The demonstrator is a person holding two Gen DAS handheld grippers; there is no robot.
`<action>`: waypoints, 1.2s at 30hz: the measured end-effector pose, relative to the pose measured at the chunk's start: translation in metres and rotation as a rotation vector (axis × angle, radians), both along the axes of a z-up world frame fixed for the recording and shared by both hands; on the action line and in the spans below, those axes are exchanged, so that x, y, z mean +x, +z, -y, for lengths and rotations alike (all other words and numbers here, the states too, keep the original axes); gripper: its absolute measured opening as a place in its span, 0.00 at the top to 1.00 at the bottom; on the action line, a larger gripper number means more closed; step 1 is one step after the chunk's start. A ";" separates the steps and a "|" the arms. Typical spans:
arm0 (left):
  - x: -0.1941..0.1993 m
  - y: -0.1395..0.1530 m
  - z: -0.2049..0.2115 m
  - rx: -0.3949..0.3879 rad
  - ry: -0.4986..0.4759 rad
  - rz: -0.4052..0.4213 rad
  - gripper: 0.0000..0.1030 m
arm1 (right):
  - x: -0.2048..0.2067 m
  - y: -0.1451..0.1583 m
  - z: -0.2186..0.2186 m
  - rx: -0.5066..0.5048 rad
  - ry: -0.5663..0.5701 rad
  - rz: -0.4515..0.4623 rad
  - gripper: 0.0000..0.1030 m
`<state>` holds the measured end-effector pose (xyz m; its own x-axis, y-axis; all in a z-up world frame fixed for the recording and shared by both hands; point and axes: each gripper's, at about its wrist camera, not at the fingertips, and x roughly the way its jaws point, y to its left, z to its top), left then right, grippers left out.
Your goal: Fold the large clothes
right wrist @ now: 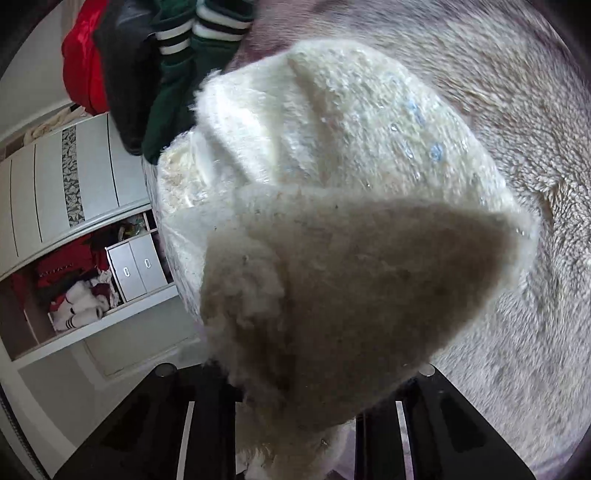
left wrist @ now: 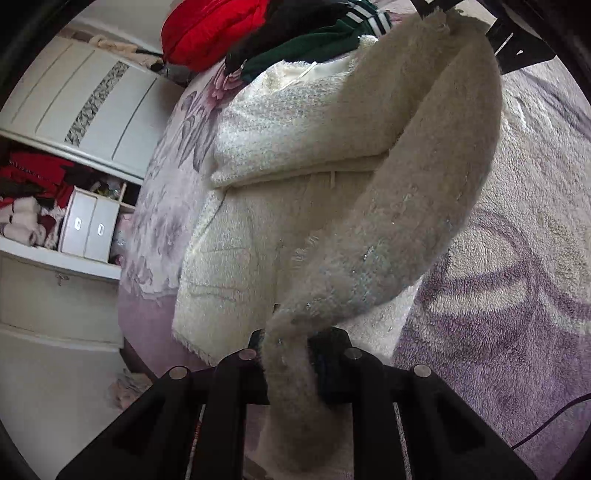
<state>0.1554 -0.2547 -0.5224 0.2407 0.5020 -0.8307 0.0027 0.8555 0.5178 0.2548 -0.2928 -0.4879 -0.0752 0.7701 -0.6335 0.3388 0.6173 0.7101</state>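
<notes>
Fleecy lilac blanket (left wrist: 509,280) with a flower print covers the bed, which fills most of both views; beside it stands one white wardrobe (left wrist: 85,103) with an open shelf (left wrist: 59,254) holding red and white clothes and two small white drawers (left wrist: 88,227); at the bed's far end lies a pile of three garments, one red (left wrist: 210,29), one black (right wrist: 122,70), one green with white stripes (left wrist: 325,40). One cream fluffy sweater (left wrist: 266,206) lies on the blanket, partly folded, with one edge lifted off the bed. The left hand-held gripper (left wrist: 288,350) is clamped on that lifted strip of sweater, which runs between its fingers. The right hand-held gripper (right wrist: 295,398) is buried under a raised fold of the sweater (right wrist: 332,288); cloth hides the fingertips, so I cannot tell whether it grips.
</notes>
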 end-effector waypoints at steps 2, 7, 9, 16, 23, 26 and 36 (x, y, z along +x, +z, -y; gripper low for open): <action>-0.003 0.014 -0.027 -0.086 0.046 0.006 0.88 | 0.006 0.037 -0.029 -0.041 0.047 0.025 0.79; 0.000 0.041 -0.124 -0.271 0.173 0.035 0.85 | 0.035 0.092 -0.144 -0.192 0.170 0.038 0.79; 0.007 0.040 -0.168 -0.324 0.215 0.026 0.83 | 0.049 0.100 -0.198 -0.264 0.216 0.056 0.79; 0.034 -0.021 -0.332 -0.615 0.371 -0.060 0.81 | 0.078 0.041 -0.347 -0.442 0.349 0.028 0.68; 0.013 -0.054 -0.452 -0.973 0.522 -0.050 0.69 | 0.082 0.017 -0.375 -0.400 0.355 0.001 0.30; -0.002 -0.053 -0.472 -1.150 0.573 -0.017 0.67 | 0.072 0.030 -0.355 -0.283 0.321 0.027 0.29; 0.014 -0.057 -0.455 -1.056 0.567 -0.019 0.64 | -0.071 0.009 -0.206 -0.290 0.173 -0.097 0.23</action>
